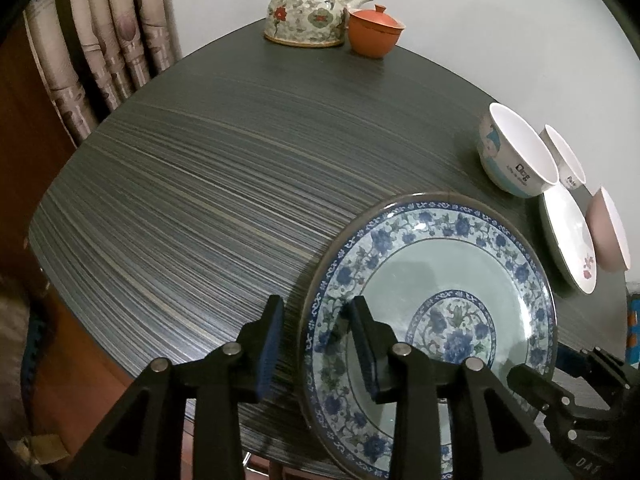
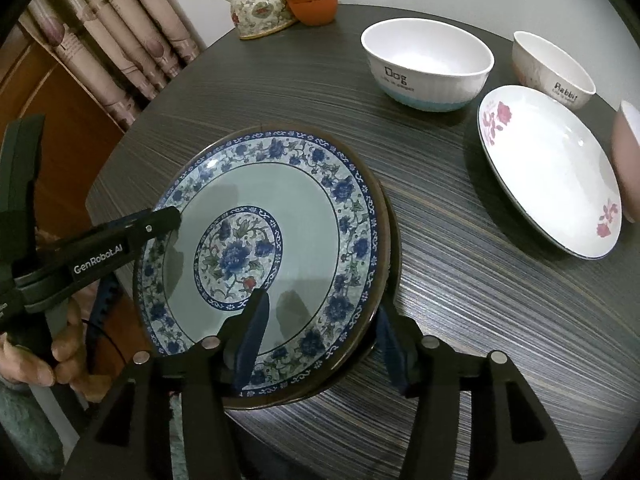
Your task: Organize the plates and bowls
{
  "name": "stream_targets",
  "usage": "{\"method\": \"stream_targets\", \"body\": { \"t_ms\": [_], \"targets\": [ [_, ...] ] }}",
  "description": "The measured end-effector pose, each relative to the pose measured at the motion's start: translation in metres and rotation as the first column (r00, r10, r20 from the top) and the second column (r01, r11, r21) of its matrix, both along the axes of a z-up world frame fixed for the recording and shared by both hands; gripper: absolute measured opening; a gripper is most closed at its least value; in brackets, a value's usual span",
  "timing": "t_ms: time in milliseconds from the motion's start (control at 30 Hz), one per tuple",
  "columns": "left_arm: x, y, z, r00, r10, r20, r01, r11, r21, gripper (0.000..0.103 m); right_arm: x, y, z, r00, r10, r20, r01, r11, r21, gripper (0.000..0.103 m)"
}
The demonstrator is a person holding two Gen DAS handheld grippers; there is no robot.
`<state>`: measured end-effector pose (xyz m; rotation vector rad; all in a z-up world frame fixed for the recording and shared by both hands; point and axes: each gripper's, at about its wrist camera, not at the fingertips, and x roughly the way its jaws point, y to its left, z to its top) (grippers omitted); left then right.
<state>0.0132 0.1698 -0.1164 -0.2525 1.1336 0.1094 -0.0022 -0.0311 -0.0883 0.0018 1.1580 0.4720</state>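
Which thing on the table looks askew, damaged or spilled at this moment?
Only the blue floral plate: it sits tilted, with both grippers' open jaws straddling its rim. The Dog bowl, Rabbit bowl and rose plate stand level. No chips or spills show.

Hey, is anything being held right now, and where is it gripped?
Neither tongs has closed. Both straddle the rim of the blue-patterned plate, left tongs on its left edge, right tongs on its near edge, with gaps visible.
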Motion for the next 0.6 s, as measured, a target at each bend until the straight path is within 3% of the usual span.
{"method": "stream_targets", "body": {
  "t_ms": [467,600],
  "targets": [
    [-0.002,0.006,0.012,0.997,0.041,0.063,-0.046,0.996,0.072,0.038,0.001,0.0,-0.001,1.0,-0.017,0.003,0.017,1.0,0.01,0.056],
    [-0.003,0.008,0.02,0.991,0.063,0.115,-0.075,0.992,0.104,0.038,0.0,-0.007,0.005,0.998,-0.043,0.046,0.043,0.999,-0.009,0.06]
  ]
}}
